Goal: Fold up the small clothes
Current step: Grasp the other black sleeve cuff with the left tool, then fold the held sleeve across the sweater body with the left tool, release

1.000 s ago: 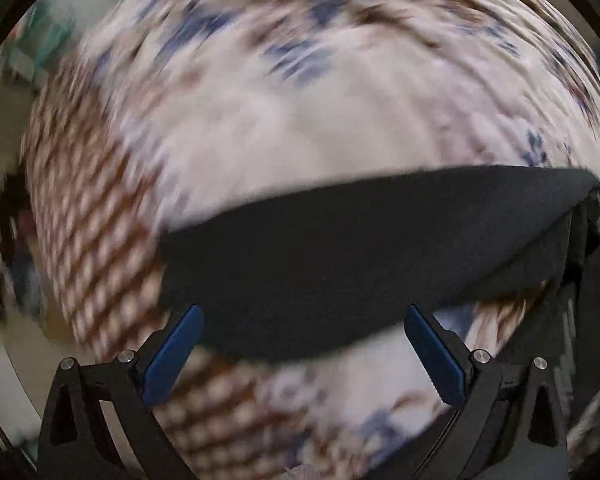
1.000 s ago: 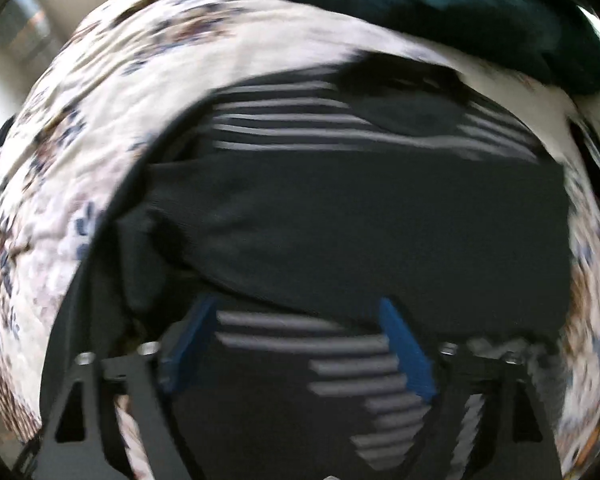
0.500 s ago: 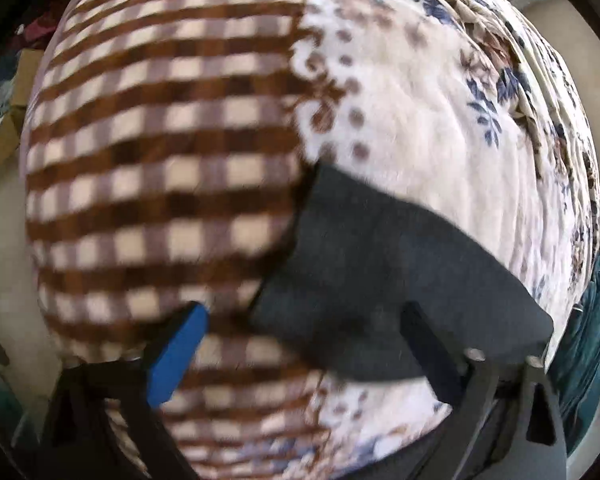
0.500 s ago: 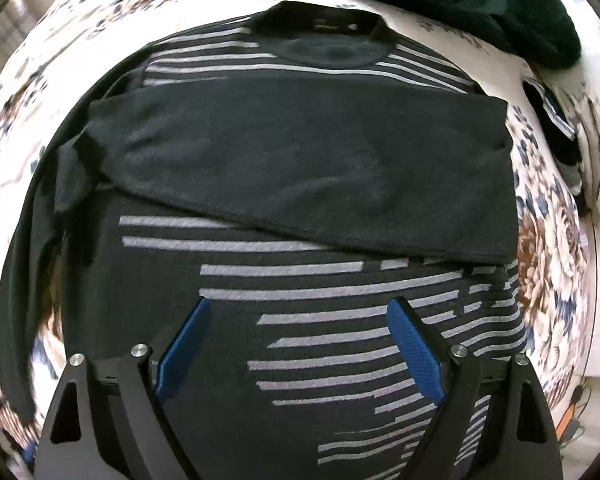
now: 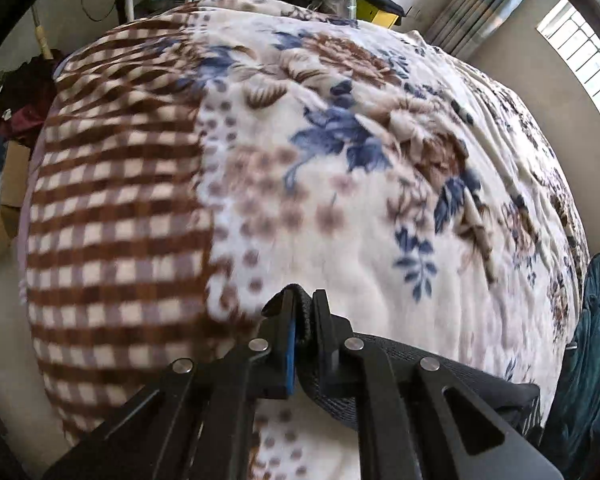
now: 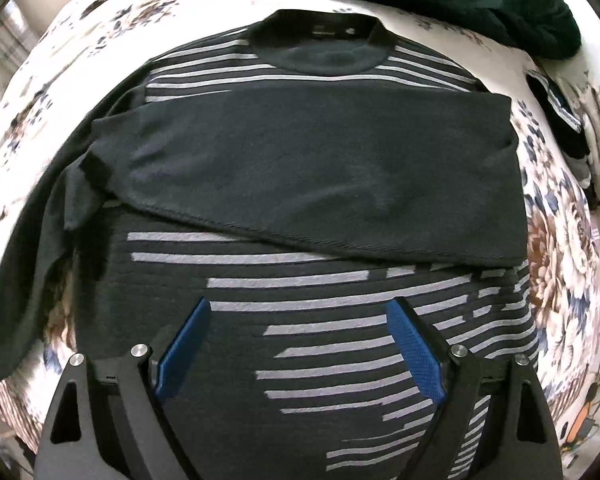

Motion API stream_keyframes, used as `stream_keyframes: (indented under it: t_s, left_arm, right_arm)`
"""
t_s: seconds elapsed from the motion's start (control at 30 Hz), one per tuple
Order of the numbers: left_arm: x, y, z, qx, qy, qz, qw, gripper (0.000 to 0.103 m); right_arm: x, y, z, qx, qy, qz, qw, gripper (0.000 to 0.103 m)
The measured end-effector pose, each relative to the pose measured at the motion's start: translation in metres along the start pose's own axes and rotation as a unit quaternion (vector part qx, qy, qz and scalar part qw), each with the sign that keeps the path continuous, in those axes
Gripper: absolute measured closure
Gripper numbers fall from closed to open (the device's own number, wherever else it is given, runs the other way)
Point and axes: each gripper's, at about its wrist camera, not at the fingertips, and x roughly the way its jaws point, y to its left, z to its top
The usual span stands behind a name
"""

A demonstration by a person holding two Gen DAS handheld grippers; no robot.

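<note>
Left gripper (image 5: 300, 320) has its jaws clamped tight on a strip of dark fabric, most likely the cuff of the free sleeve (image 6: 40, 264), with the flowered blanket (image 5: 340, 200) spread beyond it. Right gripper (image 6: 300, 344) hangs wide open, nothing between its pads, pointing straight down over the striped sweater (image 6: 340, 320). That sweater lies flat on the bed, collar (image 6: 324, 52) at the far end, so its long axis runs away from the open claw. One sleeve is already folded across the chest; the other trails off the left side. There's a small label inside the collar, too tiny to read.
</note>
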Motion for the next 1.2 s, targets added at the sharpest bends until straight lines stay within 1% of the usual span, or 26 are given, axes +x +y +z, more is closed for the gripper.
stream_keyframes:
  t_s: [0.03, 0.07, 0.1, 0.13, 0.17, 0.2, 0.23, 0.27, 0.3, 0.33, 0.4, 0.43, 0.5, 0.57, 0.63, 0.7, 0.73, 0.77, 0.8, 0.87, 0.93, 1.0, 1.07, 1.13, 1.17, 1.2]
  left_arm:
    - [0.008, 0.001, 0.005, -0.002, 0.009, -0.007, 0.9999, 0.096]
    - [0.008, 0.009, -0.005, -0.007, 0.018, -0.011, 0.9997, 0.093]
    - [0.019, 0.019, -0.001, -0.032, 0.038, -0.025, 0.9985, 0.093]
    - [0.017, 0.023, -0.017, -0.052, 0.048, -0.037, 0.9968, 0.093]
    - [0.022, 0.038, -0.019, -0.092, 0.064, -0.058, 0.992, 0.088]
    - [0.016, 0.047, -0.034, -0.118, 0.069, -0.071, 0.9881, 0.082]
    - [0.013, 0.059, -0.04, -0.149, 0.071, -0.087, 0.9825, 0.079]
    - [0.01, 0.064, -0.048, -0.167, 0.073, -0.094, 0.9788, 0.069]
    - [0.006, 0.073, -0.056, -0.192, 0.076, -0.107, 0.9727, 0.059]
    - [0.002, 0.078, -0.064, -0.216, 0.075, -0.13, 0.9649, 0.056]
    - [0.001, 0.08, -0.073, -0.241, 0.07, -0.153, 0.9558, 0.043]
    - [0.001, 0.079, -0.076, -0.247, 0.063, -0.162, 0.9534, 0.041]
    - [0.006, 0.068, -0.078, -0.246, 0.056, -0.164, 0.9535, 0.04]
    - [0.017, 0.054, -0.076, -0.242, 0.063, -0.164, 0.9541, 0.04]
    - [0.031, 0.036, -0.069, -0.222, 0.066, -0.137, 0.9631, 0.04]
    - [0.036, 0.022, -0.063, -0.204, 0.049, -0.102, 0.9725, 0.043]
    - [0.036, 0.015, -0.06, -0.194, 0.035, -0.088, 0.9763, 0.046]
    - [0.034, 0.006, -0.057, -0.179, 0.019, -0.078, 0.9806, 0.075]
    - [0.03, -0.005, -0.053, -0.15, 0.006, -0.058, 0.987, 0.095]
    - [0.019, -0.028, -0.047, -0.095, -0.025, -0.049, 0.994, 0.095]
    - [-0.001, -0.057, -0.045, -0.031, -0.06, -0.045, 0.9967, 0.096]
    - [-0.021, -0.094, -0.047, 0.033, -0.082, -0.055, 0.9946, 0.096]
    - [-0.04, -0.132, -0.055, 0.09, -0.094, -0.076, 0.9886, 0.096]
    - [-0.06, -0.181, -0.073, 0.153, -0.096, -0.101, 0.9784, 0.096]
    - [-0.069, -0.206, -0.085, 0.183, -0.093, -0.118, 0.9714, 0.096]
    - [-0.079, -0.235, -0.103, 0.219, -0.088, -0.138, 0.9619, 0.096]
  right_arm:
    - [0.002, -0.004, 0.001, 0.004, 0.003, 0.0, 1.0, 0.012]
    - [0.003, -0.006, 0.002, 0.006, 0.005, 0.0, 1.0, 0.012]
    - [0.004, -0.009, 0.002, 0.009, 0.006, 0.001, 1.0, 0.012]
    - [0.005, -0.012, 0.002, 0.011, 0.008, 0.001, 1.0, 0.012]
    - [0.006, -0.014, 0.003, 0.014, 0.01, 0.002, 1.0, 0.012]
    - [0.007, -0.016, 0.002, 0.016, 0.012, 0.003, 1.0, 0.012]
    - [0.008, -0.018, 0.002, 0.018, 0.014, 0.004, 1.0, 0.012]
    - [0.009, -0.018, 0.001, 0.019, 0.016, 0.005, 1.0, 0.012]
    - [0.01, -0.019, 0.001, 0.02, 0.018, 0.006, 1.0, 0.012]
    - [0.011, -0.019, 0.0, 0.019, 0.019, 0.006, 1.0, 0.012]
    - [0.014, -0.017, -0.002, 0.017, 0.021, 0.005, 1.0, 0.012]
    - [0.016, -0.017, -0.002, 0.017, 0.022, 0.004, 1.0, 0.012]
    - [0.021, -0.015, -0.003, 0.02, 0.027, 0.001, 0.999, 0.012]
    - [0.024, -0.014, -0.002, 0.023, 0.027, -0.002, 0.999, 0.012]
    - [0.027, -0.013, -0.001, 0.022, 0.025, -0.014, 0.999, 0.012]
    - [0.032, -0.016, 0.001, 0.025, 0.03, -0.028, 0.999, 0.012]
    - [0.034, -0.018, 0.003, 0.03, 0.034, -0.033, 0.998, 0.012]
    - [0.035, -0.021, 0.004, 0.037, 0.032, -0.036, 0.998, 0.011]
    - [0.034, -0.025, 0.005, 0.044, 0.026, -0.04, 0.998, 0.007]
    - [0.03, -0.032, 0.008, 0.052, 0.012, -0.047, 0.997, 0.006]
    - [0.029, -0.038, 0.01, 0.054, 0.005, -0.045, 0.998, 0.006]
    - [0.027, -0.047, 0.01, 0.063, 0.003, -0.038, 0.997, 0.006]
    - [0.025, -0.058, 0.01, 0.074, 0.003, -0.03, 0.997, 0.006]
    - [0.022, -0.072, 0.007, 0.089, 0.001, -0.02, 0.996, 0.006]
    - [0.021, -0.083, 0.005, 0.098, 0.002, -0.015, 0.995, 0.006]
    - [0.021, -0.093, 0.003, 0.106, 0.003, -0.011, 0.994, 0.006]
